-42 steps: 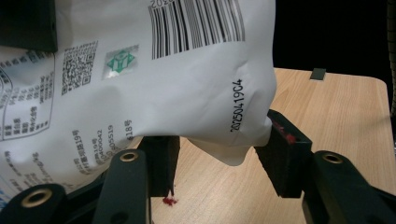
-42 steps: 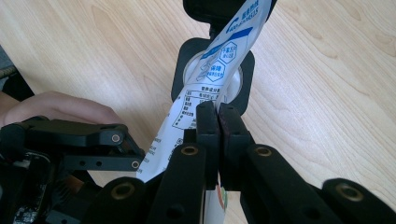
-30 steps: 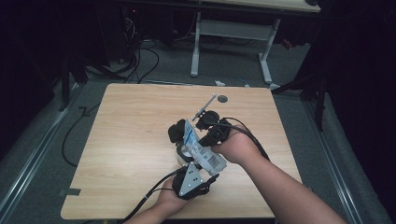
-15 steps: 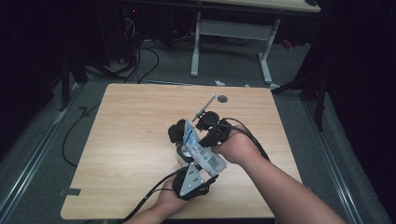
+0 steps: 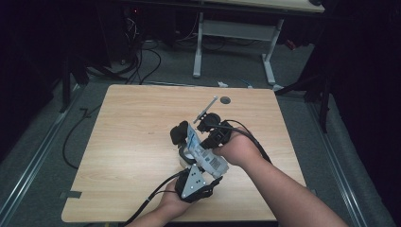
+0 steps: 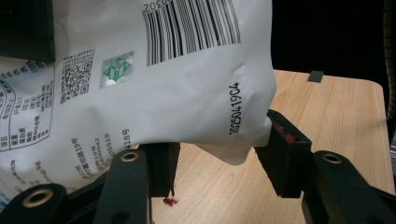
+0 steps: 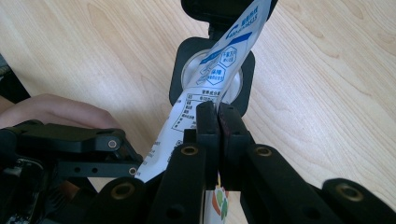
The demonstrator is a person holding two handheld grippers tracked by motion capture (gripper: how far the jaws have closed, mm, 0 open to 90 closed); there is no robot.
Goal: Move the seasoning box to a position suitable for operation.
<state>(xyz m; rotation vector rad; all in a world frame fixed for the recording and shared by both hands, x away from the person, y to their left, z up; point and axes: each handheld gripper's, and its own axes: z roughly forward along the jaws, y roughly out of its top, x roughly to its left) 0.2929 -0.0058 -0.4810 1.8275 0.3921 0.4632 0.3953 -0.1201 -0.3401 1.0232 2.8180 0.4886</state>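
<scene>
Vs. the earlier high-view frames nothing has shifted: both hands, both tools and the pouch sit as before. The right gripper (image 7: 218, 122) has its jaws pressed together on the edge of a white packet (image 5: 201, 149), a thin, glossy, crinkled plastic pouch w/ blue panels; it is held off the wooden table (image 5: 137, 137), a bit toward 5 o'clock of the tabletop's centre, slanting between the two tools. The left gripper (image 6: 217, 161) comes in at 6 o'clock in the high view, grey three-cornered plate on top; its jaws stand apart, the packet's lower corner sagging between them, the right pad touching the packet's edge, the left pad just under it, so no clear clamp. Beneath the packet lies a black rounded-square base w/ a pale round disc (image 7: 236, 79), smooth, flat on the light wood-grain top. A small round dark hole (image 5: 225, 100) sits near the table's 12 o'clock edge. Print on the packet: barcode, QR code, green square logo, code "20250419C4", digits ending "302"; small text too fine to read.
</scene>
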